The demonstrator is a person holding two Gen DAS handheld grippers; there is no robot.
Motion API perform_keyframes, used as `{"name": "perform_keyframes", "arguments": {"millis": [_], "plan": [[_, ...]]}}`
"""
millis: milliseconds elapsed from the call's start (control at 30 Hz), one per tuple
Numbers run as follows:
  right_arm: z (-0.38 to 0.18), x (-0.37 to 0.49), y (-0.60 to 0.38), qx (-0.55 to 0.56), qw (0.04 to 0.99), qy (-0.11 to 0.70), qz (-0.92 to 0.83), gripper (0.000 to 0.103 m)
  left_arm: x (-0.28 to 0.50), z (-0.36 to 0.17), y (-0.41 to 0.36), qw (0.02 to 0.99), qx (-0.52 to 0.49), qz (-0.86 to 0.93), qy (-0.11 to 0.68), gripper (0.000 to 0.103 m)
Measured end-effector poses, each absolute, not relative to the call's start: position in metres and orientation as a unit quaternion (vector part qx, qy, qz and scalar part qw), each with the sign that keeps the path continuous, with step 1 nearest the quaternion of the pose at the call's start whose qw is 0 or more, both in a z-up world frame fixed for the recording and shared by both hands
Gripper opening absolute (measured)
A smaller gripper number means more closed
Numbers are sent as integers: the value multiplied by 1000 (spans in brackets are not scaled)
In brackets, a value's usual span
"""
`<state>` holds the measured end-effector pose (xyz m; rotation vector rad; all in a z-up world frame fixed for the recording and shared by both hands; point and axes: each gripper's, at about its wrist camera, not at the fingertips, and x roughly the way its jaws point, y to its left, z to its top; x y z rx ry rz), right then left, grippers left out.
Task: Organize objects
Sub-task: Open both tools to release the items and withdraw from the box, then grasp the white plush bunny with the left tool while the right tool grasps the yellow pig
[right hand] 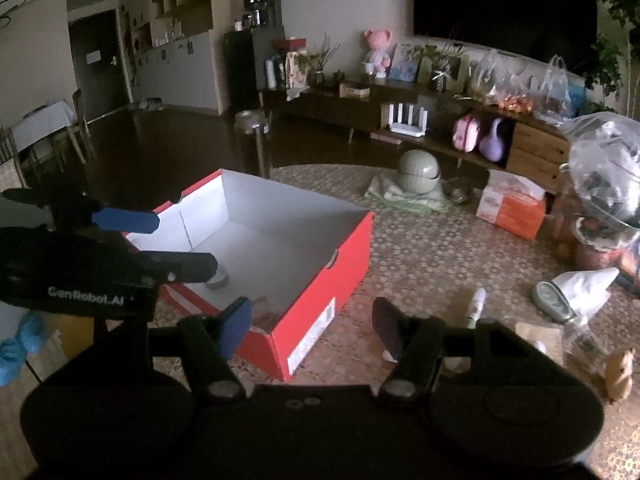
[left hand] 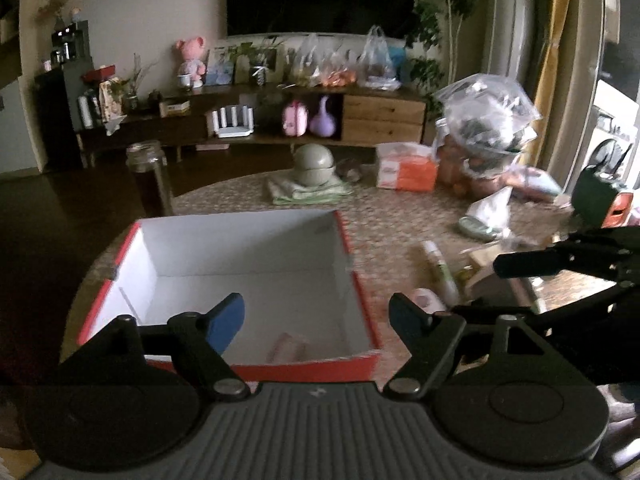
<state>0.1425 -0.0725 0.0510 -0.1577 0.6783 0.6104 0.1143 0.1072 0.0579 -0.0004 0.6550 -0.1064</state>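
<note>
Dim living room, patterned table [right hand: 420, 248]. My left gripper [left hand: 316, 320] hangs apart over the red box [left hand: 360, 366]; my right gripper [right hand: 310, 326] gapes, empty. The small bottle [right hand: 477, 307], just ahead-right, looks light, slick; I'd pinch mid-body.

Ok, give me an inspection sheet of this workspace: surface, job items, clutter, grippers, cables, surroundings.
Surface: patterned table, dimly lit.
Job's things: open red box with white inside, a small round container and a blurred pinkish item in it; white spray bottle lying on the table right of it.
Clutter: orange tissue pack, clear plastic bag, green bowls on folded cloth.
Grippers: left gripper open above the box; right gripper open, empty.
Cables: nothing seen.
Surroundings: TV console, pink plush toy.
</note>
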Motion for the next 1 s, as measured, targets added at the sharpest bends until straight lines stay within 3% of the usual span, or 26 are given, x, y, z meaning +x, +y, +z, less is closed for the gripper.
{"name": "perform_keyframes", "arguments": {"millis": [533, 600, 733, 800, 1000], "plan": [[27, 92, -173, -40, 920, 303, 245, 82, 71, 22, 39, 956, -15, -87, 281, 83], [23, 85, -181, -47, 925, 295, 236, 84, 66, 18, 27, 956, -4, -92, 278, 90], [14, 74, -200, -47, 930, 288, 225, 89, 61, 8, 12, 956, -1, -115, 269, 92], [10, 69, -209, -45, 932, 286, 220, 94, 63, 1, 5, 953, -2, -127, 277, 103], [-3, 62, -232, -46, 939, 283, 189, 97, 69, -26, -13, 939, 1, -162, 304, 103]]}}
